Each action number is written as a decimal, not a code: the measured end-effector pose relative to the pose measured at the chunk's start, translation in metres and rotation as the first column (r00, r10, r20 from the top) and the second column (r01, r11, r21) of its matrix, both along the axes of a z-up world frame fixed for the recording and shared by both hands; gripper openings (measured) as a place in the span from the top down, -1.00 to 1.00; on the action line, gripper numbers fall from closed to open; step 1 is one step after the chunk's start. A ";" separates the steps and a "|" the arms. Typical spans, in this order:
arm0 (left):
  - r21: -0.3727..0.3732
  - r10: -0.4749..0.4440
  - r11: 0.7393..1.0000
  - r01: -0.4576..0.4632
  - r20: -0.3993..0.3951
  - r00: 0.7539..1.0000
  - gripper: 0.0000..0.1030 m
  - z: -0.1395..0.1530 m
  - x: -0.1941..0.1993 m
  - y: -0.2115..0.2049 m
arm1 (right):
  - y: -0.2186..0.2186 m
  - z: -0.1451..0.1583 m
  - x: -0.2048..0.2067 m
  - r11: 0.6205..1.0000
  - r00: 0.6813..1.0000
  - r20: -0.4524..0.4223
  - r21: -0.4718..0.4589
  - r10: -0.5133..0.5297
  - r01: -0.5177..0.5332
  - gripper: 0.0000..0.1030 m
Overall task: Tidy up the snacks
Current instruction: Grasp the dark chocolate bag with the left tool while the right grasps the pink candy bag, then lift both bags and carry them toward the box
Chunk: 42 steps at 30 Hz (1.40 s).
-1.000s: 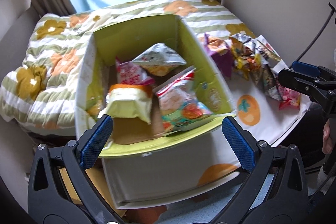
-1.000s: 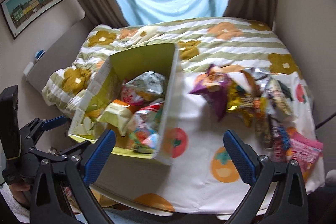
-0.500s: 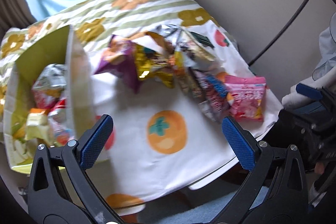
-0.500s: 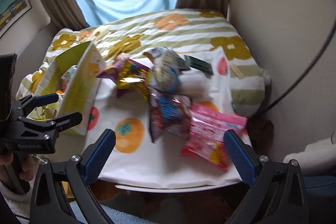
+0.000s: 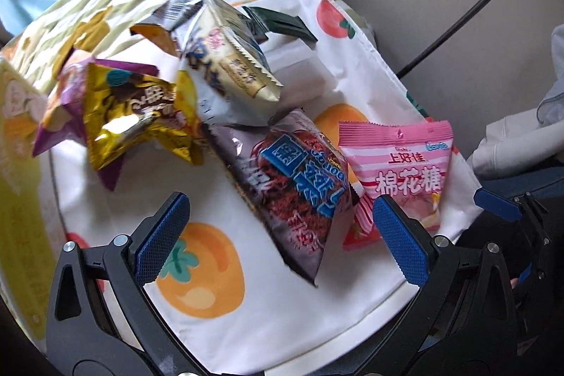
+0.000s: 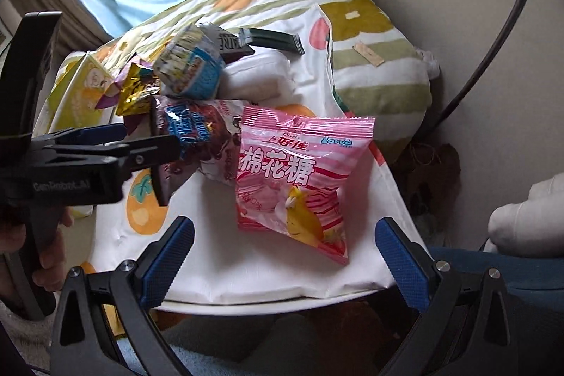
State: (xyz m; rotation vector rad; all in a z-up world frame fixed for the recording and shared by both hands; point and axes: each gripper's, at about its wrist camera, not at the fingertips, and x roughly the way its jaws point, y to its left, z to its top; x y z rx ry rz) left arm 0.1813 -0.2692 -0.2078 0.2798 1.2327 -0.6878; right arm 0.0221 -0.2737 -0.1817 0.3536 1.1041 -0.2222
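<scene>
Snack bags lie on a white cloth with orange fruit prints (image 5: 246, 323). A pink marshmallow bag (image 5: 402, 171) lies at the right; in the right wrist view (image 6: 299, 178) it lies just ahead of my open right gripper (image 6: 282, 256). A dark bag with blue lettering (image 5: 289, 185) lies ahead of my open, empty left gripper (image 5: 278, 231). A gold bag (image 5: 130, 115), a purple bag (image 5: 56, 118) and a silver-white bag (image 5: 229, 69) lie behind. The left gripper also shows from the side in the right wrist view (image 6: 116, 143).
The yellow-green snack box (image 5: 14, 143) stands at the left edge; it also shows in the right wrist view (image 6: 81, 94). A striped flower-print quilt (image 6: 370, 23) lies behind the cloth. A wall and a black cable (image 5: 469, 13) are on the right.
Both grippers have swung right, away from the box, and moved closer to the loose bags. The dark bag and the pink bag now sit just ahead of the fingers.
</scene>
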 end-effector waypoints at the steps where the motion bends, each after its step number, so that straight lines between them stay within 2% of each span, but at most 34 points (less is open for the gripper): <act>1: 0.001 -0.005 1.000 0.005 -0.003 1.000 -0.99 -0.004 0.002 -0.004 | 0.000 -0.004 0.003 1.000 1.000 -0.002 0.005 -0.006 0.006 -0.98; 8: -0.007 -0.021 1.000 0.021 -0.056 0.998 -0.98 -0.031 0.015 -0.016 | -0.003 -0.026 0.015 0.997 0.997 -0.009 0.029 -0.075 0.076 -0.98; 11: -0.011 -0.041 0.999 0.041 -0.071 0.997 -0.78 -0.037 0.018 -0.020 | -0.001 -0.031 0.019 0.996 0.996 -0.008 0.008 -0.088 0.088 -0.98; 13: -0.024 -0.058 0.998 0.056 -0.101 0.993 -0.49 -0.040 0.020 -0.022 | -0.001 -0.033 0.022 0.996 0.996 -0.004 0.003 -0.092 0.092 -0.98; 18: -0.023 -0.094 0.996 0.092 -0.109 0.990 -0.28 -0.044 0.022 -0.026 | -0.001 -0.036 0.026 0.994 0.994 -0.004 -0.012 -0.111 0.111 -0.98; 23: -0.001 -0.098 0.995 0.098 -0.122 0.988 -0.26 -0.043 0.025 -0.026 | -0.002 -0.043 0.034 0.995 0.995 -0.026 -0.026 -0.100 0.099 -0.98; 29: 0.029 -0.128 0.991 0.130 -0.079 0.989 -0.24 -0.041 0.020 -0.024 | -0.002 -0.049 0.041 0.995 0.996 -0.044 -0.052 -0.082 0.080 -0.96; 32: 0.034 -0.131 0.990 0.134 -0.069 0.989 -0.24 -0.038 0.014 -0.020 | 0.001 -0.053 0.043 0.996 0.996 -0.063 -0.064 -0.068 0.064 -0.76; 33: 0.035 -0.130 0.991 0.133 -0.067 0.989 -0.24 -0.039 0.013 -0.020 | 0.000 -0.055 0.045 0.996 0.996 -0.070 -0.063 -0.064 0.060 -0.63; 42: 0.058 -0.117 0.991 0.119 -0.036 0.993 -0.22 -0.030 -0.002 -0.011 | 0.003 -0.051 0.042 0.998 0.997 -0.069 -0.062 -0.037 0.033 -0.36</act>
